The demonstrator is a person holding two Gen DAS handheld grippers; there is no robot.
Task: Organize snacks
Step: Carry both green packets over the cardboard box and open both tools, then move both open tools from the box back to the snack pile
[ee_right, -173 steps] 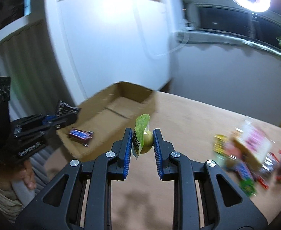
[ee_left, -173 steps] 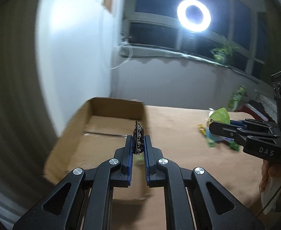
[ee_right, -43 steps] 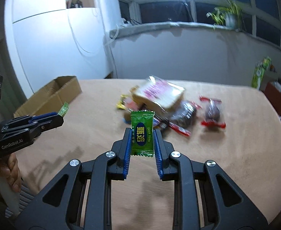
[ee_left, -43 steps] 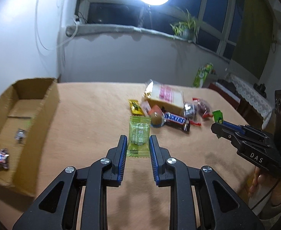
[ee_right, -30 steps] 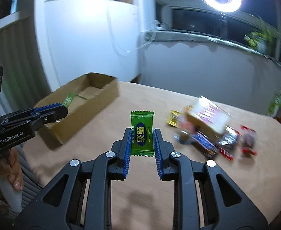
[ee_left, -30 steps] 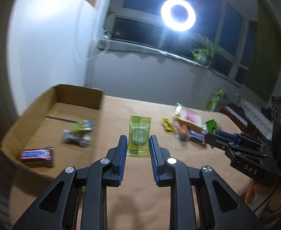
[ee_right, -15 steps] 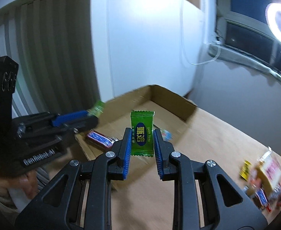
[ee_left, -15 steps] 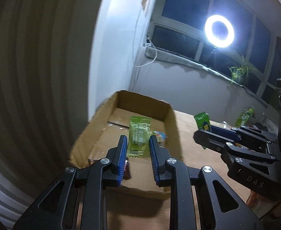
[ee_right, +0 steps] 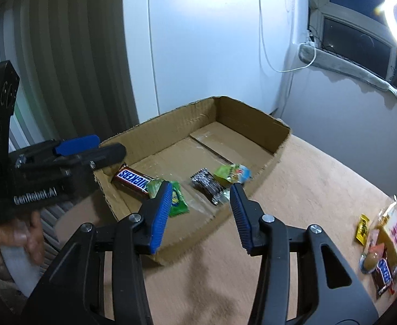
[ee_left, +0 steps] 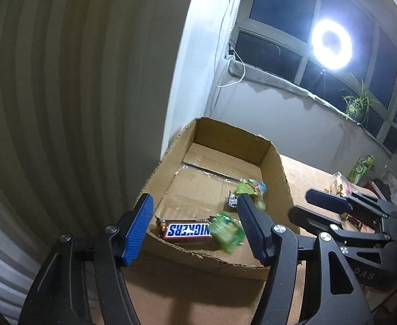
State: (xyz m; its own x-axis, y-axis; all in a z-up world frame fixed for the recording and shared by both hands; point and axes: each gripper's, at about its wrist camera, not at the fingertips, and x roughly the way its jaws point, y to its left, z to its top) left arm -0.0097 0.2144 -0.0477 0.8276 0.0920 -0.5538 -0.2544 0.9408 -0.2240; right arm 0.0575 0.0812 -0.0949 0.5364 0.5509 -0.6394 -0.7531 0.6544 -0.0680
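Where corrugated cardboard box (ee_right: 252, 132) sits, crinkly green wrappers (ee_right: 178, 199) inside.

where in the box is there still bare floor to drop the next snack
The far half of the cardboard box, behind the tape seam up to the back wall, is bare. The near end is crowded: Snickers bar, green candy packets, dark wrapper, light green pack.

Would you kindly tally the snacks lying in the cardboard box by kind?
Chocolate bar: 1
Light green candy packet: 1
Dark green candy packet: 1
Dark foil snack: 1
Green-and-blue packet: 1
Total: 5
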